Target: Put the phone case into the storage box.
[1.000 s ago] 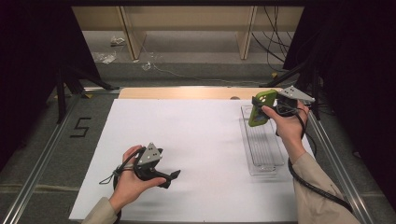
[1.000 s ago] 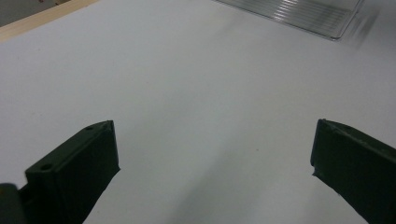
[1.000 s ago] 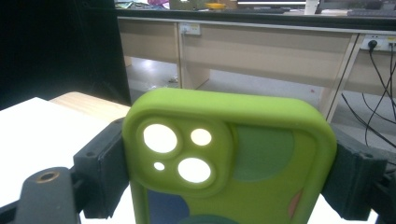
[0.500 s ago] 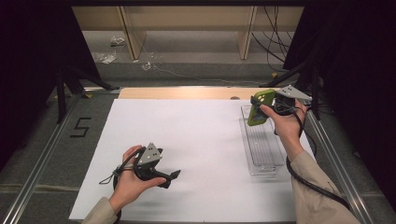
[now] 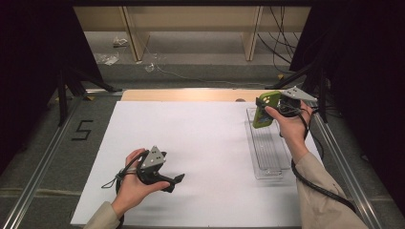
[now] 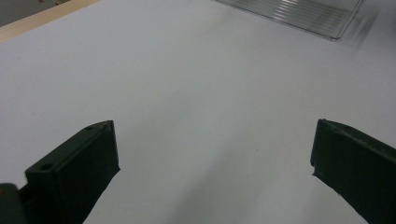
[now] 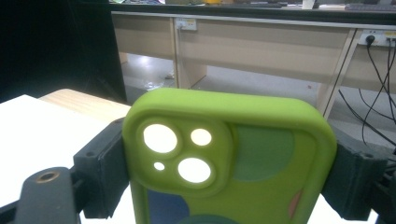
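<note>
Fingers first: my right gripper [image 7: 224, 186] has its two black jaws clamped on the sides of a green phone case [image 7: 233, 158], one jaw pressed to each edge, the case upright between them with its camera cut-outs facing my lens. From above, my right hand [image 5: 286, 126] holds that gripper raised over the far end of a clear tray [image 5: 268, 157], with the case [image 5: 265, 109] sticking out to the left of the hand. Past the case I see wooden desk panels [image 7: 261, 42] and cables [image 7: 373, 93] hanging at the right.

Over on the other side, my left gripper [image 6: 212, 154] has its jaws spread wide with nothing between them, just the white sheet [image 6: 196, 84] underneath. The tray's corner [image 6: 299, 14] lies well ahead of those jaws, up and to the right. From above, my left hand [image 5: 136, 179] keeps that gripper [image 5: 174, 181] low over the near part of the sheet [image 5: 191, 133], well apart from the tray, jaws pointing right. A "5" [image 5: 82, 130] is marked on the grey floor left of the sheet.
</note>
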Tool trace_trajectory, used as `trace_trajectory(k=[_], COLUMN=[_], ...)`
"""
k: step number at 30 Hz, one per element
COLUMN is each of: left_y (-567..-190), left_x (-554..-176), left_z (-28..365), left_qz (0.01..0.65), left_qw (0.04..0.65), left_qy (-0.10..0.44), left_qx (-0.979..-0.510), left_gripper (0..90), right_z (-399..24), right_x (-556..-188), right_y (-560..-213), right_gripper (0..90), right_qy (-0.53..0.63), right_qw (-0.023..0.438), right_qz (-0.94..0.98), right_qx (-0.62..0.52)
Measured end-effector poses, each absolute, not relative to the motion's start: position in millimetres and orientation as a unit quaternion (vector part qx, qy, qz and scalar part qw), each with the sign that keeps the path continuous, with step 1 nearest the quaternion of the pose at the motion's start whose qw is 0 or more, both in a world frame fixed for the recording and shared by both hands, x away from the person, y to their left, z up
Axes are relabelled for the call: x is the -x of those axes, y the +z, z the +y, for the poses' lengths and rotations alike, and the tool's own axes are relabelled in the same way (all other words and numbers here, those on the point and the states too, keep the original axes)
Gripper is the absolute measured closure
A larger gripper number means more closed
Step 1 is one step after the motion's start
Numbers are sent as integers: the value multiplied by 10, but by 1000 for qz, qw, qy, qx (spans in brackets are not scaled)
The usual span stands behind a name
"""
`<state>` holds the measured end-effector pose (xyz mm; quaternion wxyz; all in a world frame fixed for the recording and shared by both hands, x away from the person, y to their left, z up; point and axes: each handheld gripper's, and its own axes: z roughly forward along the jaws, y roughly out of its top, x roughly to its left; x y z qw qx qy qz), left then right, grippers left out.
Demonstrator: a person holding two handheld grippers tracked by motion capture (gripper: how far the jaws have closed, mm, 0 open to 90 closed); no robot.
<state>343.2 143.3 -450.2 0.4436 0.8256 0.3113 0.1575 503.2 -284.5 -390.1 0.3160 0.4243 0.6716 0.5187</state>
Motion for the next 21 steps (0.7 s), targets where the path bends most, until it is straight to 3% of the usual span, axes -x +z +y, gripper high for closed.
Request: trace_trajectory(k=[21], left_y=[-4504], left_x=[-3434], left_z=[1430], left_qz=[312], left_qw=[444], left_qy=[158], left_qx=[-825], left_gripper=[4], right_z=[-2817], right_x=[-5107], right_y=[-3918], right_gripper=[166], right_qy=[507], right_qw=[320], right_qz=[672], right_qx=[-435])
